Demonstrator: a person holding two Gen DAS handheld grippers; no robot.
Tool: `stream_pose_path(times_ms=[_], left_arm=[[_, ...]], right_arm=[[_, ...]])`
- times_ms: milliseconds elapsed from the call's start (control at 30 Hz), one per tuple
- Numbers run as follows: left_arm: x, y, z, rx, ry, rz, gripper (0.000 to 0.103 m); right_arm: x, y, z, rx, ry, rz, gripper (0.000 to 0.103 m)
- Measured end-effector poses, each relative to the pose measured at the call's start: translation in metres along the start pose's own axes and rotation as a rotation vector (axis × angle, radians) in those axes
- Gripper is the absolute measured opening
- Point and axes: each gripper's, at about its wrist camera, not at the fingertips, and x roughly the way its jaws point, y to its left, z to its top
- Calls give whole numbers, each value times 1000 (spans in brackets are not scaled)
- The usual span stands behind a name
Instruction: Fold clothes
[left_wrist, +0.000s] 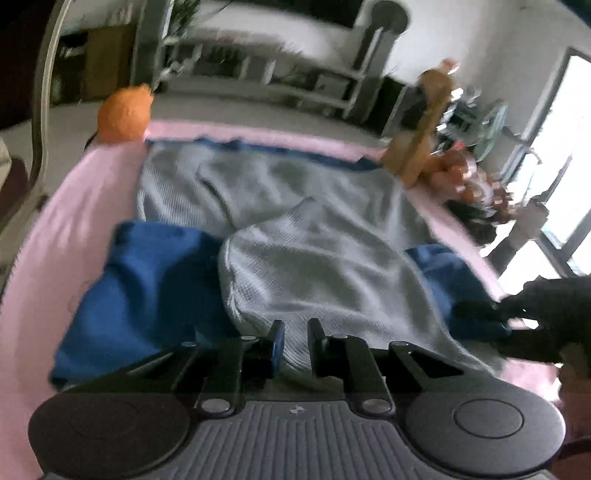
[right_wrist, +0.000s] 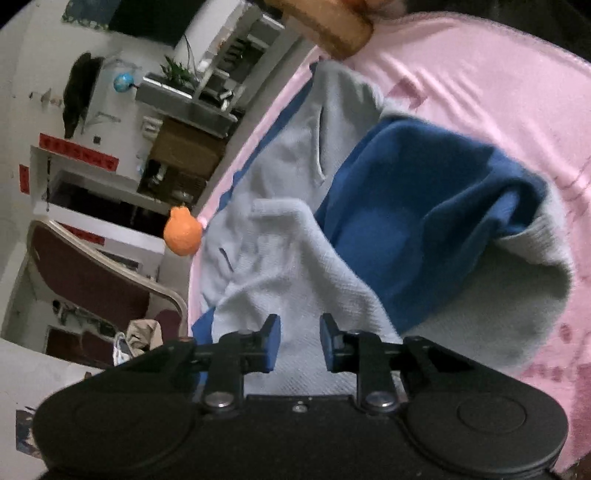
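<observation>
A grey garment (left_wrist: 295, 192) with a blue inside (left_wrist: 147, 280) lies partly folded on a pink table cover (left_wrist: 66, 229). My left gripper (left_wrist: 295, 343) is at its near edge, fingers close together with a grey flap pinched between them. The right gripper (left_wrist: 476, 310), held by a dark-gloved hand (left_wrist: 554, 306), sits at the garment's right edge on blue cloth. In the right wrist view, the right gripper (right_wrist: 299, 343) has grey fabric (right_wrist: 288, 266) running up between its narrowly parted fingers, beside the blue panel (right_wrist: 424, 221). Both views are blurred by motion.
An orange plush ball (left_wrist: 125, 114) (right_wrist: 183, 232) sits at the far left corner of the pink cover (right_wrist: 480, 74). A tan wooden object (left_wrist: 424, 129) (right_wrist: 325, 22) stands at the far right corner. A maroon chair (right_wrist: 92, 273) is beside the table, with shelves behind.
</observation>
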Motion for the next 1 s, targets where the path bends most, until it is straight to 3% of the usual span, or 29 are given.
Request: stream_pose_path(times_ms=[67, 100, 133, 200, 333, 400, 433, 567, 633, 800, 867, 1000], left_arm=[[22, 4, 0, -27, 63, 61, 11], [30, 8, -1, -43, 89, 88, 19], [29, 12, -1, -62, 83, 85, 19], [26, 17, 0, -93, 95, 73, 19], [16, 20, 2, -92, 102, 89, 18], [3, 19, 7, -75, 81, 106, 15], [-6, 19, 13, -76, 61, 106, 20], [-44, 33, 53, -141, -30, 45, 33], [-49, 41, 78, -144, -57, 62, 34], [4, 80, 118, -181, -19, 127, 44], [25, 96, 134, -196, -4, 153, 53], [67, 127, 166, -226, 27, 204, 62]], right_arm=[[17, 4, -2, -11, 38, -21, 24], [23, 5, -3, -21, 54, -44, 24], [30, 5, -4, -33, 66, -81, 24], [39, 3, -4, -65, 91, -168, 13], [35, 7, -6, -92, 81, -187, 13], [29, 15, -8, -122, 64, -174, 25], [23, 20, -9, -136, 54, -157, 32], [-5, 57, 5, -161, 9, -28, 32], [-16, 82, 21, -204, -36, -19, 32], [-30, 130, 82, -300, -175, -51, 39], [-23, 134, 112, -306, -217, -91, 39], [6, 132, 173, -283, -272, -164, 39]])
